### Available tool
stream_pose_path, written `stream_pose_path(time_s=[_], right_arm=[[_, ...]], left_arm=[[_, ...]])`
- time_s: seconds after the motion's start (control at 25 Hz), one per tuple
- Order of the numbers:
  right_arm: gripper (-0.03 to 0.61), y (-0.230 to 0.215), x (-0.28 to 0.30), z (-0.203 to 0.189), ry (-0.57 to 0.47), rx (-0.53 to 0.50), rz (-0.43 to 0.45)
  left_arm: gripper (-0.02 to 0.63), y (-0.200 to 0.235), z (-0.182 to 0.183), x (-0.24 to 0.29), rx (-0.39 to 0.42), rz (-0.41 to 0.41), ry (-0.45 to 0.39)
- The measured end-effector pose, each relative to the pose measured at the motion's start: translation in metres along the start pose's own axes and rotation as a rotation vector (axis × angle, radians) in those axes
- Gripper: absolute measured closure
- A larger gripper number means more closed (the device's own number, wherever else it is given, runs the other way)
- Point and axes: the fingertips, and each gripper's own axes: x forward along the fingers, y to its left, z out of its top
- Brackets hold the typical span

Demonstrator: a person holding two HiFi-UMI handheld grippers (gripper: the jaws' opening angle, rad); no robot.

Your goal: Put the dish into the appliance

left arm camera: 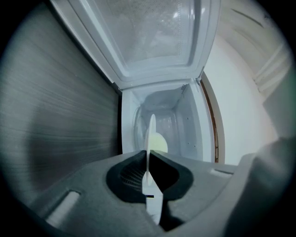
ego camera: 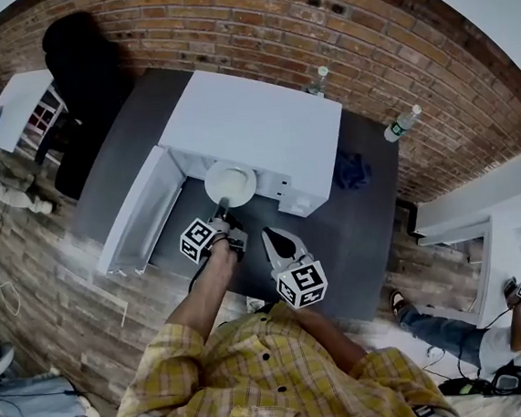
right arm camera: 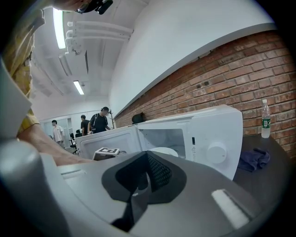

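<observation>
A white dish (ego camera: pixel 231 183) hangs at the mouth of the white microwave (ego camera: pixel 262 125), whose door (ego camera: pixel 137 210) swings open to the left. My left gripper (ego camera: pixel 224 206) is shut on the dish's near rim. In the left gripper view the dish (left arm camera: pixel 151 134) stands edge-on between the jaws of my left gripper (left arm camera: pixel 149 159), with the microwave cavity (left arm camera: pixel 178 120) straight ahead. My right gripper (ego camera: pixel 270 237) hovers to the right of the left one, over the table and short of the microwave. It is shut with nothing in it. The right gripper view looks over my right gripper (right arm camera: pixel 144 157) at the dish (right arm camera: pixel 163 151) and the microwave (right arm camera: pixel 212 132).
The microwave stands on a dark grey table (ego camera: pixel 372 229) against a brick wall. A blue cloth (ego camera: pixel 352 169) lies right of the microwave. Two water bottles (ego camera: pixel 319 80) (ego camera: pixel 402 125) stand at the back. A bottle (right arm camera: pixel 265 119) and the cloth (right arm camera: pixel 253 159) also show in the right gripper view. People (right arm camera: pixel 99 120) stand far off.
</observation>
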Motion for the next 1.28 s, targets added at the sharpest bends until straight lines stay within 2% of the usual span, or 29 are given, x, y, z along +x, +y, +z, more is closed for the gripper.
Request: stream_pose_path(time_s=[0.16, 0.72, 1.04, 1.2, 1.28], right_arm=[[0.574, 0.0, 0.001, -0.001, 0.005, 0.0, 0.002], [0.575, -0.013, 0.003, -0.002, 0.018, 0.012, -0.017], [0.575, -0.017, 0.01, -0.004, 0.02, 0.031, -0.019], [0.574, -0.016, 0.012, -0.006, 0.024, 0.037, -0.011], [0.574, -0.017, 0.013, -0.006, 0.025, 0.041, -0.008]], left_arm=[[0.601, 0.003, 0.002, 0.011, 0.014, 0.005, -0.005], [0.603, 0.024, 0.009, 0.042, -0.053, 0.056, -0.042], [0.598, 0.022, 0.01, 0.055, -0.071, 0.067, -0.046], [0.587, 0.024, 0.011, 0.06, -0.063, 0.086, -0.042], [0.541, 0.028, 0.01, 0.061, -0.069, 0.104, -0.043]])
